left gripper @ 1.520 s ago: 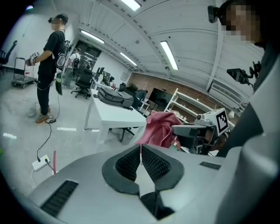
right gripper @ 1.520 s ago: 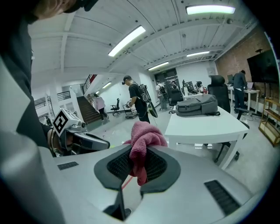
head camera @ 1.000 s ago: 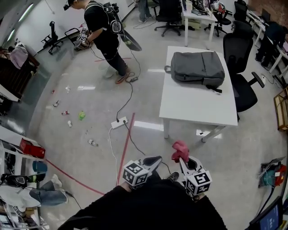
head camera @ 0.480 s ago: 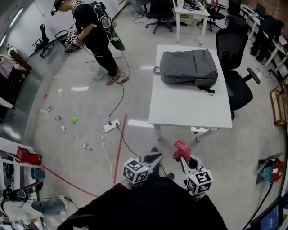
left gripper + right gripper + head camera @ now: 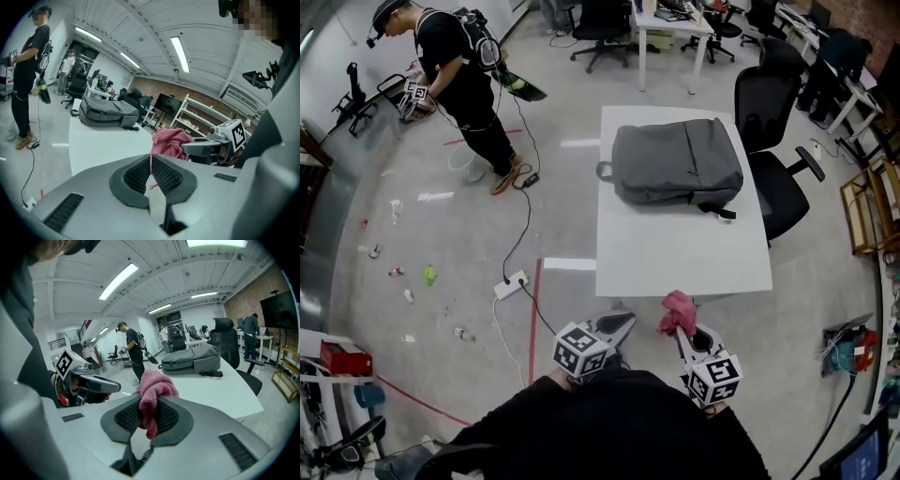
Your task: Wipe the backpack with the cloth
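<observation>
A grey backpack [image 5: 675, 161] lies flat on the far half of a white table [image 5: 675, 253]; it also shows in the left gripper view [image 5: 108, 112] and the right gripper view [image 5: 192, 361]. My right gripper [image 5: 682, 334] is shut on a bunched pink cloth [image 5: 678, 312], held just short of the table's near edge. The cloth [image 5: 154, 386] sticks up between the right gripper's [image 5: 147, 409] pads. My left gripper [image 5: 625, 323] hangs beside it, left of the cloth, and holds nothing. Its jaws [image 5: 151, 161] are shut, with only a thin pink thread showing between the pads.
A black office chair [image 5: 773, 131] stands at the table's right side. A person in black [image 5: 455, 75] with a gripper stands at the far left. A power strip [image 5: 510, 284] with cables, a red floor line [image 5: 532, 319] and small litter [image 5: 429, 275] lie left of the table.
Both grippers have moved forward together toward the table; the table and backpack now sit closer and lower in the head view. The cloth stays in the right gripper.
</observation>
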`<state>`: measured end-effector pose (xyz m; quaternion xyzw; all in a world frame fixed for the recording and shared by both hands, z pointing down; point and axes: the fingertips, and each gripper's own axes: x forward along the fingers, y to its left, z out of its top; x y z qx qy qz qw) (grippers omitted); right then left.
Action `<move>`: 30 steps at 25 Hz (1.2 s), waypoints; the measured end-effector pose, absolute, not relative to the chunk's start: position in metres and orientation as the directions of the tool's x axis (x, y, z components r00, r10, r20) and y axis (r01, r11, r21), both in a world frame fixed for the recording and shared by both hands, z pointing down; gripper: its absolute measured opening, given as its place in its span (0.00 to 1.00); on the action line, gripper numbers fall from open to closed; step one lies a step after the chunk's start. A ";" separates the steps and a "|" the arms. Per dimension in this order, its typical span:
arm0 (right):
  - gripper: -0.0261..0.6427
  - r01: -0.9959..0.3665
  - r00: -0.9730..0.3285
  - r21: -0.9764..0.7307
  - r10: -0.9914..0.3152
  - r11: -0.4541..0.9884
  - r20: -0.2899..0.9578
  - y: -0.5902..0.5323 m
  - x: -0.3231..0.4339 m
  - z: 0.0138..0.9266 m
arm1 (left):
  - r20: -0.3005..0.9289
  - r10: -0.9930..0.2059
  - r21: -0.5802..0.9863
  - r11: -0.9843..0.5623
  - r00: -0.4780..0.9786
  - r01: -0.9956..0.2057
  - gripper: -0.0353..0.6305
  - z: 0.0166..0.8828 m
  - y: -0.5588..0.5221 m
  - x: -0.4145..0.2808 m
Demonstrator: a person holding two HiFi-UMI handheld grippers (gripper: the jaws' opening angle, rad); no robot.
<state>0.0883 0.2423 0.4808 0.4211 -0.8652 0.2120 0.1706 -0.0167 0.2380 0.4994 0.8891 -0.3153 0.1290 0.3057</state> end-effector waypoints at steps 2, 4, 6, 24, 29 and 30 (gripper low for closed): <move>0.12 -0.814 -0.567 -0.206 -0.666 0.543 0.485 0.223 0.081 0.482 | 0.415 -0.484 0.466 -0.614 0.770 -0.637 0.10 0.503 0.215 -0.032; 0.12 -0.823 -0.550 -0.190 -0.669 0.535 0.500 0.208 0.072 0.484 | 0.408 -0.484 0.474 -0.613 0.774 -0.633 0.10 0.506 0.197 -0.047; 0.12 -0.824 -0.545 -0.180 -0.664 0.538 0.511 0.195 0.062 0.486 | 0.410 -0.484 0.475 -0.610 0.773 -0.634 0.10 0.511 0.181 -0.060; 0.12 -0.677 -0.697 -0.191 -0.535 0.711 0.478 0.041 0.117 0.496 | 0.510 -0.668 0.412 -0.365 0.543 -0.835 0.10 0.532 0.063 -0.035; 0.12 -0.621 -0.734 -0.152 -0.502 0.769 0.458 -0.016 0.183 0.487 | 0.511 -0.733 0.337 -0.310 0.449 -0.889 0.10 0.518 0.015 0.021; 0.12 -0.617 -0.737 -0.148 -0.501 0.773 0.454 -0.026 0.192 0.485 | 0.512 -0.744 0.314 -0.304 0.430 -0.900 0.10 0.513 0.006 0.026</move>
